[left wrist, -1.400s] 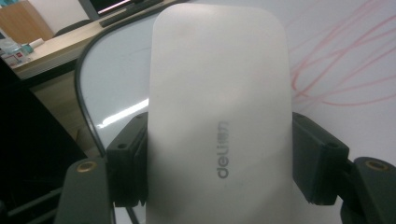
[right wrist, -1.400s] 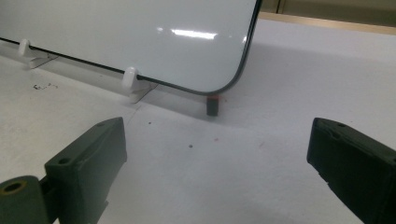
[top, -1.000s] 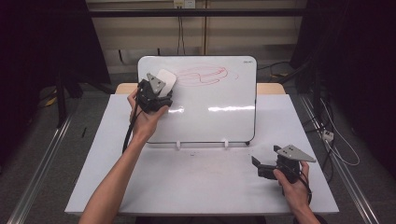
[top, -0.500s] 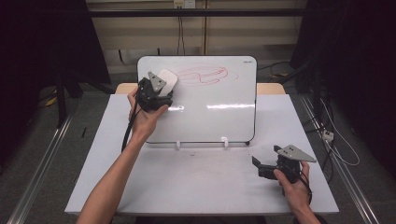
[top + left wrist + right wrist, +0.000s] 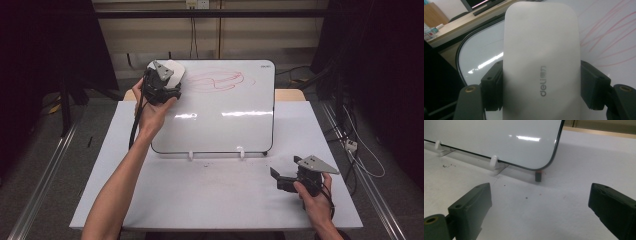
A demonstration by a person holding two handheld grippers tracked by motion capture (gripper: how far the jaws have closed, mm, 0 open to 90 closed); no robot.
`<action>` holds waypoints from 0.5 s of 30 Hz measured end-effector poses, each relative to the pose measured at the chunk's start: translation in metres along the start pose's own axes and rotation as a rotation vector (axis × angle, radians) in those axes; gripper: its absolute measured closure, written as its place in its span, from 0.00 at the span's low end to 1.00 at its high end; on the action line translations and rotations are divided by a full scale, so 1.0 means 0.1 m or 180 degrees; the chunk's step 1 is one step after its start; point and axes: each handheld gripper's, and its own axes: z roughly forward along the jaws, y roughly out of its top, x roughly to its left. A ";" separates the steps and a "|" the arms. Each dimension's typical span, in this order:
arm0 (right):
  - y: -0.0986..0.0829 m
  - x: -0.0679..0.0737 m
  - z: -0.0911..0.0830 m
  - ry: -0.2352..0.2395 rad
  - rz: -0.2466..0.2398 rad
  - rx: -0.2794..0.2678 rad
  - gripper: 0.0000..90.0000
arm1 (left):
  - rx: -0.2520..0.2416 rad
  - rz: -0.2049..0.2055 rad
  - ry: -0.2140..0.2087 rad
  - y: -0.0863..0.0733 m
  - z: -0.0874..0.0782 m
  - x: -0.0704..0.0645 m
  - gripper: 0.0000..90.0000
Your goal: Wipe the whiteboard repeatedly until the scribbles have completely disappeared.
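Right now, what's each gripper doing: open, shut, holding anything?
Left gripper: shut on the white eraser, at the whiteboard's upper left corner.
Right gripper: open, holding nothing, low over the table.

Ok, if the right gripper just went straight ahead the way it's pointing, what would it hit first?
Probably the lower right corner of the whiteboard, or the small dark stub standing under it. The right gripper is open, with bare table ahead; depth is hard to judge.

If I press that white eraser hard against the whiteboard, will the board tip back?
Possibly: the whiteboard leans propped on small clips, so a hard push near its top could rock it. The eraser looks rigid and smooth, and the left gripper clamps it squarely, so slipping seems unlikely.
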 end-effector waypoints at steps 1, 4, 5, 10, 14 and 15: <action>0.00 0.00 0.00 0.0000 -0.0005 0.0001 0.06 | 0.0005 0.0005 0.0009 0.00 0.00 -0.01 0.34; 0.00 0.01 0.00 -0.0001 -0.0009 -0.0001 0.06 | 0.0018 0.0022 0.0036 0.01 0.01 -0.03 0.34; 0.01 0.01 0.01 -0.0004 -0.0010 0.0002 0.06 | 0.0004 0.0013 0.0038 0.01 0.01 -0.03 0.34; 0.01 0.02 0.02 0.0002 -0.0028 0.0001 0.06 | -0.0021 0.0050 0.0019 0.01 0.02 -0.12 0.34; 0.01 0.02 0.02 0.0002 -0.0031 0.0001 0.06 | -0.0048 0.0086 -0.0009 -0.02 0.03 -0.24 0.34; 0.01 0.02 0.02 0.0002 -0.0021 0.0004 0.06 | -0.0064 0.0093 -0.0010 -0.03 0.03 -0.27 0.34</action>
